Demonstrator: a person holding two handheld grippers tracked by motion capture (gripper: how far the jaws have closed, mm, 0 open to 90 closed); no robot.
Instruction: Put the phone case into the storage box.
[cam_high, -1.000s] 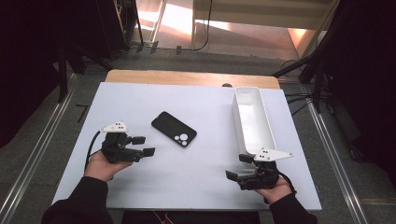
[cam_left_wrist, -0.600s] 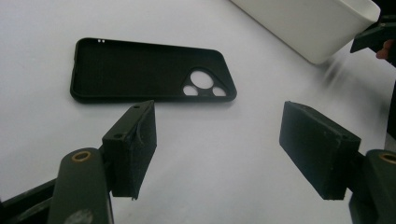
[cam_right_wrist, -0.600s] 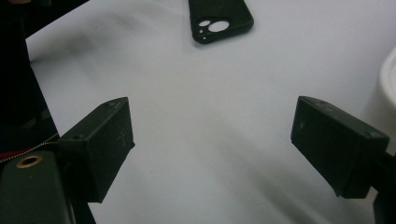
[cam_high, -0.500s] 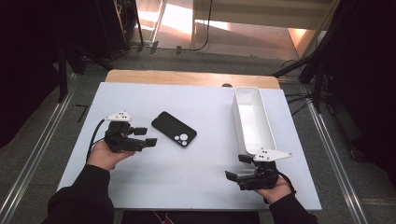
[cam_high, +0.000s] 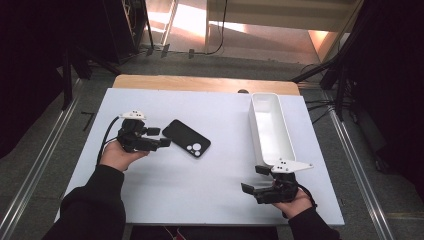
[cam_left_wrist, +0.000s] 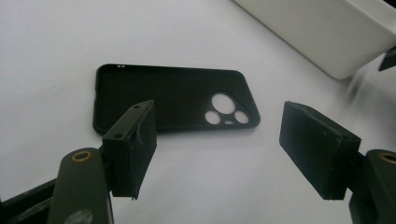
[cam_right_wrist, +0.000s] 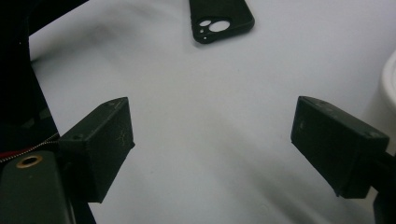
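A black phone case (cam_high: 187, 138) lies flat, camera cutouts up, left of the middle of the white table top (cam_high: 200, 200). My left gripper (cam_high: 160, 137) is just left of it, jaws open and pointing at its near end, nothing between them. In the left gripper view the case (cam_left_wrist: 173, 100) lies just beyond the open left gripper (cam_left_wrist: 219, 135), with one corner behind the left pad (cam_left_wrist: 133, 149). My right gripper (cam_high: 253, 179) rests open and unloaded near the front right edge. In its own view the right gripper (cam_right_wrist: 212, 126) faces bare table, with the case (cam_right_wrist: 222, 18) far ahead.
A long white bin (cam_high: 270, 127) stands on the right side of the table, running front to back, just beyond my right gripper; its wall shows as the white bin (cam_left_wrist: 327, 28) in the left gripper view. A wooden strip (cam_high: 200, 84) runs along the table's far edge.
My left gripper has moved away from the front edge and to the right, up to the phone case, jaws still open. The right gripper has stayed put.
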